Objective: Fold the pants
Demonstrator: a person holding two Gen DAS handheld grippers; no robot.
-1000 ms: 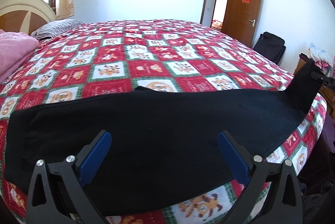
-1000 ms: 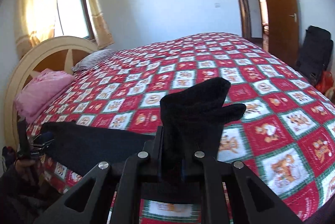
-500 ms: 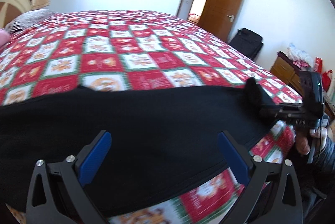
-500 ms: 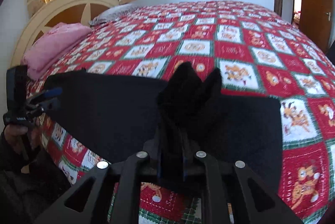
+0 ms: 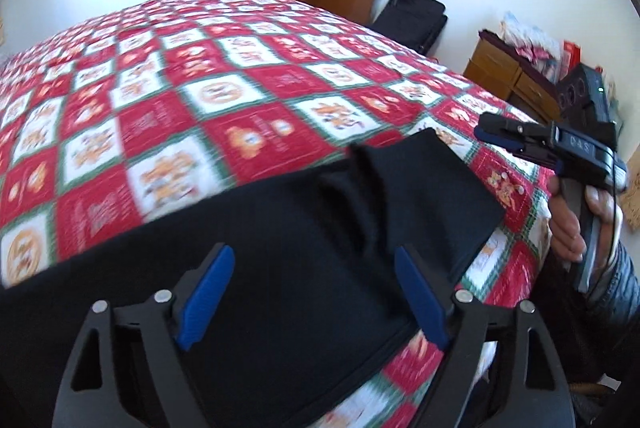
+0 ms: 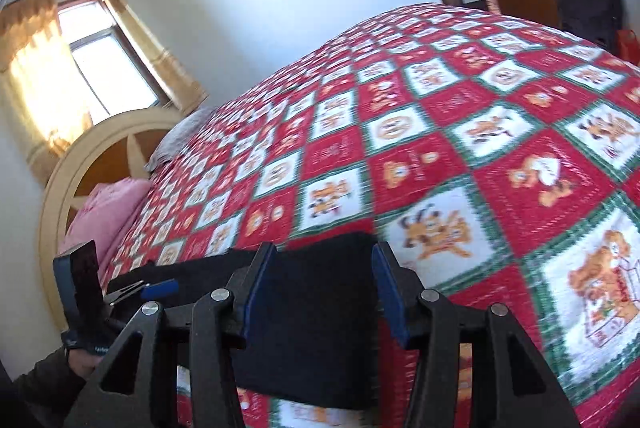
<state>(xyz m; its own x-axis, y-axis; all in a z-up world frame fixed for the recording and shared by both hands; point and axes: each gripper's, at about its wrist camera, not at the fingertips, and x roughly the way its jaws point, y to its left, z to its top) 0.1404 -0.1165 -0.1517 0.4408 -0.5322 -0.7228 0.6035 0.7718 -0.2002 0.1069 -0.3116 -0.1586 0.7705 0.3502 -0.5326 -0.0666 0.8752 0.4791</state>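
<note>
The black pants lie flat along the near edge of the bed. The left claw is closing above them, holding nothing. The right claw is opening, empty. The folded end could flop back open.

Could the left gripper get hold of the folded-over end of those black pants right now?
Probably yes. The left gripper hangs just above the black pants, jaws closing with no cloth between them yet, and the folded-over end lies just ahead. Nothing sits between; the right gripper is off to the side, above the bedspread.
</note>
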